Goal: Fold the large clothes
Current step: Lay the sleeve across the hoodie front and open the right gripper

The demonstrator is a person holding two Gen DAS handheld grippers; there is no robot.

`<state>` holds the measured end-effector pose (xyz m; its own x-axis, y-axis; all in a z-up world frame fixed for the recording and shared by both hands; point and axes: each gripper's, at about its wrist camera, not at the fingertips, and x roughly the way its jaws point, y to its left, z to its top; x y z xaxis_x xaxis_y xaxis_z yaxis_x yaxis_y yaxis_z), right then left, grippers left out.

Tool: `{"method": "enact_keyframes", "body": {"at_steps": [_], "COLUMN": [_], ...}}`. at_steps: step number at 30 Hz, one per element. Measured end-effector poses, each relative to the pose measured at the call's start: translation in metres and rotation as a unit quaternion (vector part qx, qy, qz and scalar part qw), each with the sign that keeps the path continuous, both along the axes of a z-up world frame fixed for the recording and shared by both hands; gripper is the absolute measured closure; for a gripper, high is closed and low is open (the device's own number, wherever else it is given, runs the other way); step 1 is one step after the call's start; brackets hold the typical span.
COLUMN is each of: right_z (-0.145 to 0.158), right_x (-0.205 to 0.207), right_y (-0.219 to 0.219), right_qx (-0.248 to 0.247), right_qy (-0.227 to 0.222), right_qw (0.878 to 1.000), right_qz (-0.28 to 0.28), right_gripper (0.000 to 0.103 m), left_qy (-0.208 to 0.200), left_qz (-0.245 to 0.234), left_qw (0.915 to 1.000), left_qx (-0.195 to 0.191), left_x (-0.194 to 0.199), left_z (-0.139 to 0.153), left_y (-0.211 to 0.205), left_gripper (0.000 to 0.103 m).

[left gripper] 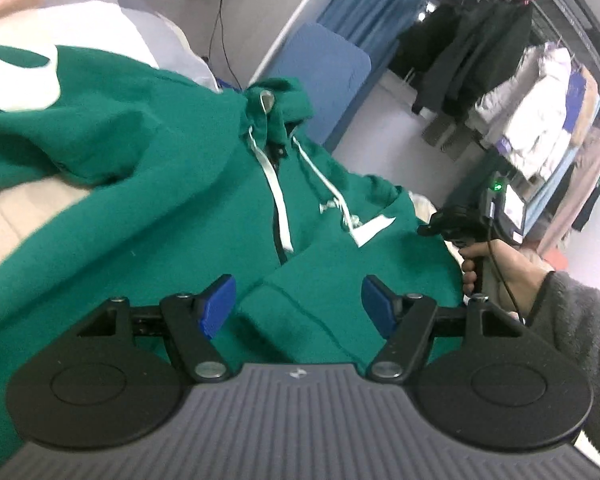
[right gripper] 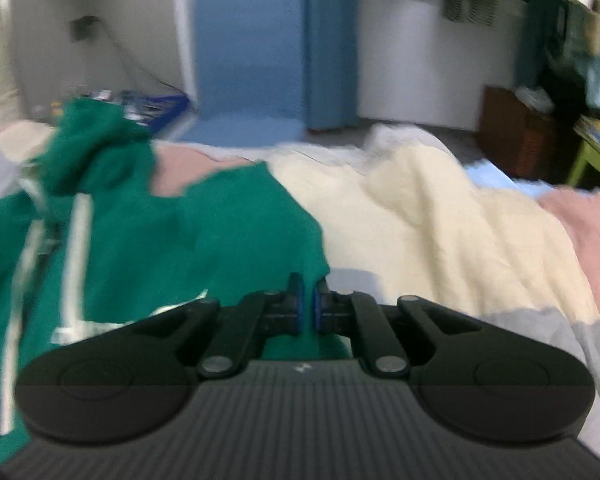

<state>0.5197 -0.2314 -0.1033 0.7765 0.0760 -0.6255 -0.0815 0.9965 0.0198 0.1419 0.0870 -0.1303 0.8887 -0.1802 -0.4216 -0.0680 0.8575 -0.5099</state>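
The hoodie [left gripper: 172, 184] is green and lies spread front-up on the bed [right gripper: 420, 216], filling the left and centre of the left wrist view. Its hood [left gripper: 278, 108] points toward 12 o'clock. Two white drawstrings [left gripper: 276, 196] run from the collar toward 6 o'clock, beside the dark zip. A white print patch [left gripper: 374, 230] sits at 3 o'clock from the drawstrings.

Left gripper [left gripper: 298, 308]: jaws wide apart. Green fabric shows in the gap between the blue pads [left gripper: 216, 304], but neither pad presses on it. Nothing is held.

Right gripper [right gripper: 307, 308]: jaws nearly together, pinching a thin edge of the hoodie between the blue pads. This view is motion-blurred. In the left wrist view the same gripper [left gripper: 430, 229] appears at 3 o'clock, at the hoodie's right edge, held by a hand [left gripper: 504, 268] in a dark sleeve [left gripper: 580, 332].

In the right wrist view the hoodie occupies the 9 o'clock side. A cream blanket [right gripper: 440, 224] covers the bed from centre to 3 o'clock. A blue panel [right gripper: 252, 44] stands against the wall at 12 o'clock. Hanging clothes [left gripper: 532, 132] fill the 2 o'clock area of the left wrist view.
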Motion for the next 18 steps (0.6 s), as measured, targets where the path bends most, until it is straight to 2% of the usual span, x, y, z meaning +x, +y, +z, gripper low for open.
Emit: {"method": "enact_keyframes", "body": {"at_steps": [2,4,6,8,10,11,15,18], "right_z": [-0.015,-0.02,-0.018,-0.009,0.002,0.01,0.032,0.034], "right_x": [0.004,-0.001,-0.008,-0.017,-0.029,-0.035,-0.073,-0.106], "right_y": [-0.009,-0.008,-0.006,-0.01,-0.01,-0.008,-0.006,0.001], "right_qx": [0.006,0.007,0.018,0.052,0.064,0.07,0.096,0.109], "right_qy": [0.012,0.0,-0.009,-0.012,-0.018,-0.025,-0.044,-0.041], "right_qw": [1.0,1.0,1.0,0.999,0.998,0.997,0.994,0.991], "right_qz": [-0.004,0.002,0.004,-0.001,0.0,0.005,0.04,0.072], "right_gripper": [0.095,0.092,0.092,0.085,0.052,0.046,0.046,0.046], "left_qy": [0.011,0.016,0.021,0.026,0.031,0.032,0.03,0.028], "left_qz": [-0.001,0.0,0.002,0.006,0.013,0.016,0.027,0.026], "left_qw": [0.9998,0.9995,0.9994,0.9993,0.999,0.999,0.9989,0.9992], "left_qx": [0.017,0.027,0.027,0.028,0.027,0.025,0.022,0.005], "left_x": [0.005,0.009,0.013,0.015,0.015,0.013,0.005,-0.001], "left_z": [-0.003,-0.006,-0.008,-0.009,-0.01,-0.01,-0.007,-0.005], "left_y": [-0.006,-0.008,-0.008,-0.007,-0.004,-0.004,0.0,0.003], "left_gripper": [0.029,0.029,0.029,0.029,0.029,0.029,0.029,0.029]}}
